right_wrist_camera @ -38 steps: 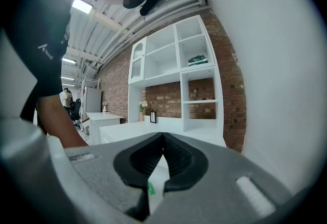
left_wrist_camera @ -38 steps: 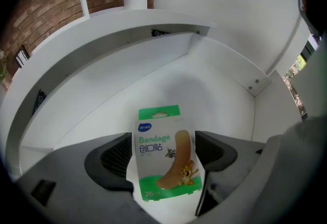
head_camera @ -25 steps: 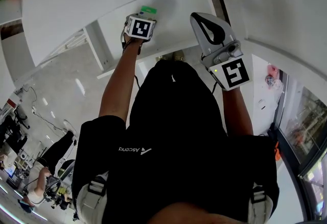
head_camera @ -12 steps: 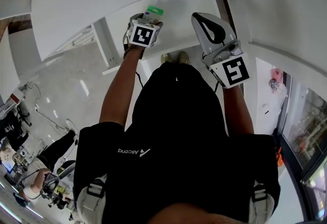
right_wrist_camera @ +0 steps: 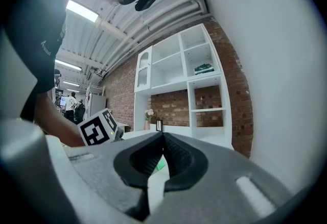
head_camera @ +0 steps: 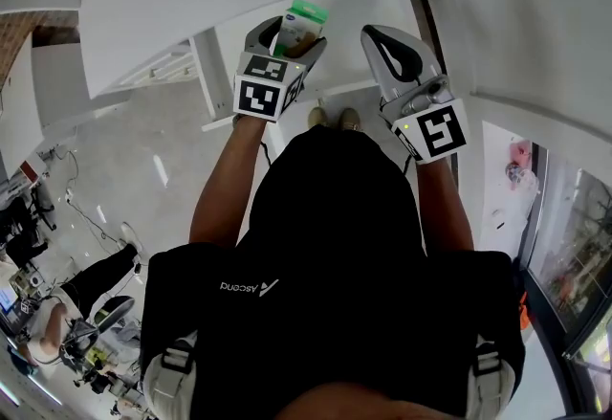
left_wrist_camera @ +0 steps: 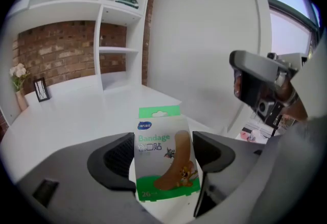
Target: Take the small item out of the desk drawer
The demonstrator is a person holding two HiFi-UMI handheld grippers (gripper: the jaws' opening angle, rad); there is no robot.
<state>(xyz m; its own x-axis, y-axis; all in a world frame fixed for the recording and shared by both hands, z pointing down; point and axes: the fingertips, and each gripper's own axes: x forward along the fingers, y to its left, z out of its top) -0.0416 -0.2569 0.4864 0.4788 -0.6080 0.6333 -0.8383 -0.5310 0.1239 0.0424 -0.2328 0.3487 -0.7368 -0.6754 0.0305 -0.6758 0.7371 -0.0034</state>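
Green-and-white bandage packet (left_wrist_camera: pixel 162 155), printed "Bandage" with a cartoon cat and mouse, stands upright between the fingers of the left gripper (head_camera: pixel 290 37), which are closed on its two side edges. The packet is held clear above the white desk (left_wrist_camera: pixel 71 110), touching nothing but the pads. Right gripper (right_wrist_camera: pixel 162 140) sits just beside the left one at about the same height; its fingers are pressed together with nothing between them. Behind the desk stand a white shelving unit (left_wrist_camera: pixel 120 19) and a brick wall (left_wrist_camera: pixel 56 54). A vase of pale flowers (left_wrist_camera: pixel 18 79) and a small picture frame (left_wrist_camera: pixel 42 90) rest at the far edge of the desk.
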